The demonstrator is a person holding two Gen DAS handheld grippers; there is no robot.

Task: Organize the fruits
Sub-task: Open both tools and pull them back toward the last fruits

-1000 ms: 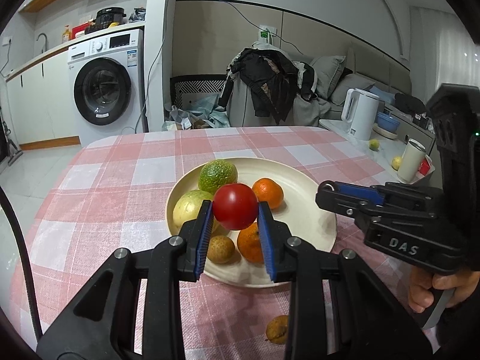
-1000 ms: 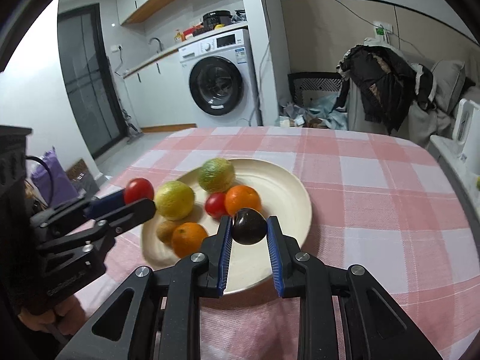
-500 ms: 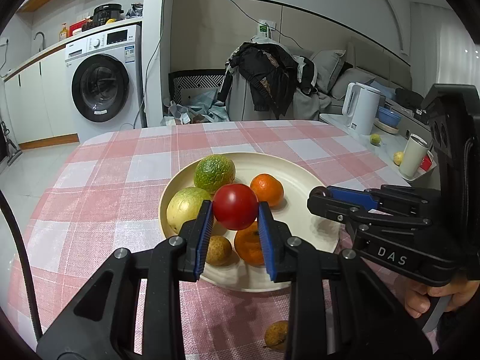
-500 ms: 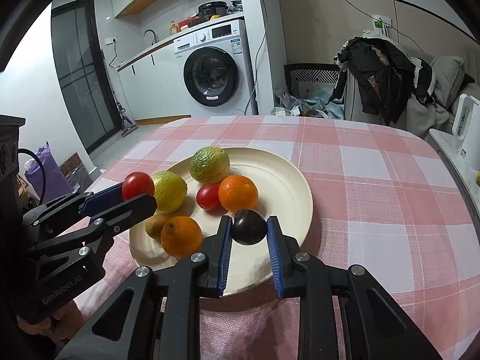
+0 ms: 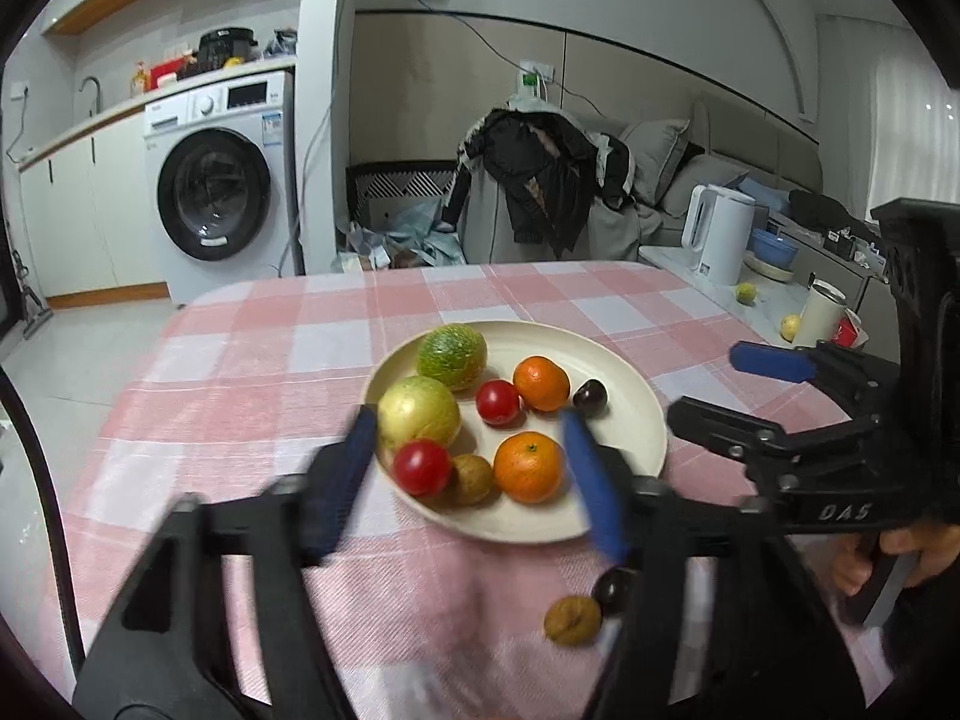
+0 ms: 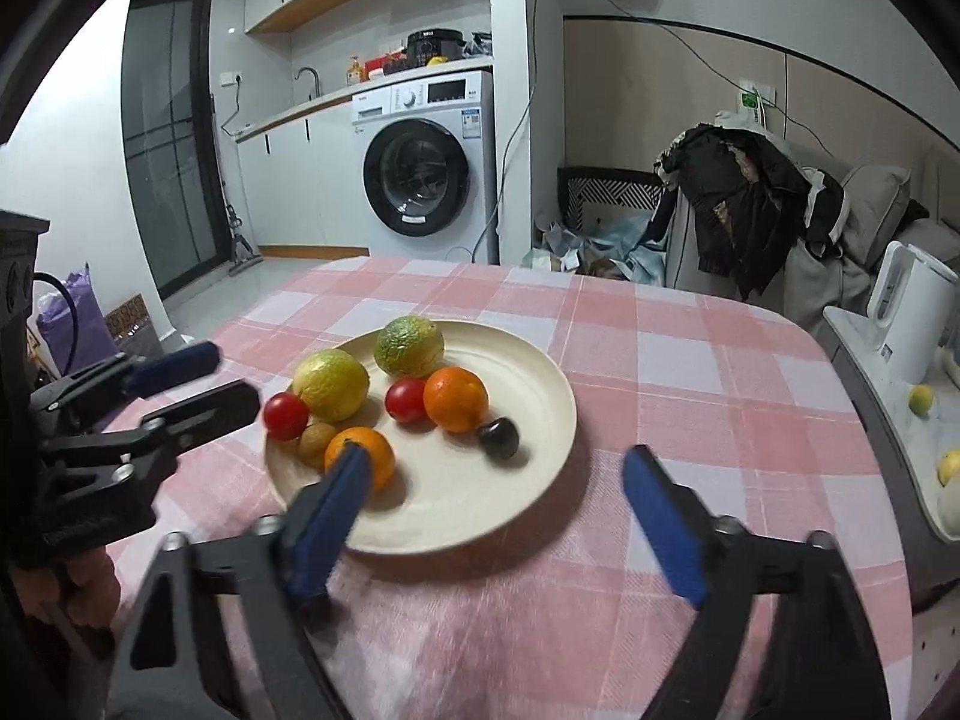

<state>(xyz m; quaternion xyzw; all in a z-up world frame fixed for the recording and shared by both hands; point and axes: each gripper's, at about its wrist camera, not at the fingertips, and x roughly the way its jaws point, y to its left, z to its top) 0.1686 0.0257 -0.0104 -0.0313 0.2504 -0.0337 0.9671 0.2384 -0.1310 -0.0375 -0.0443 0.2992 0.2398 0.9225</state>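
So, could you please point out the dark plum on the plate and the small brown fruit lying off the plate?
dark plum [image 6: 498, 437], right wrist view, centre.
small brown fruit [image 5: 572, 620], left wrist view, centre.

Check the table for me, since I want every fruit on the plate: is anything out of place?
Yes. Two pieces lie on the checked tablecloth, off the plate, near its front edge: a small brown fruit and a dark plum-like fruit beside it, partly hidden by the left gripper. Nothing looks spilled or damaged.
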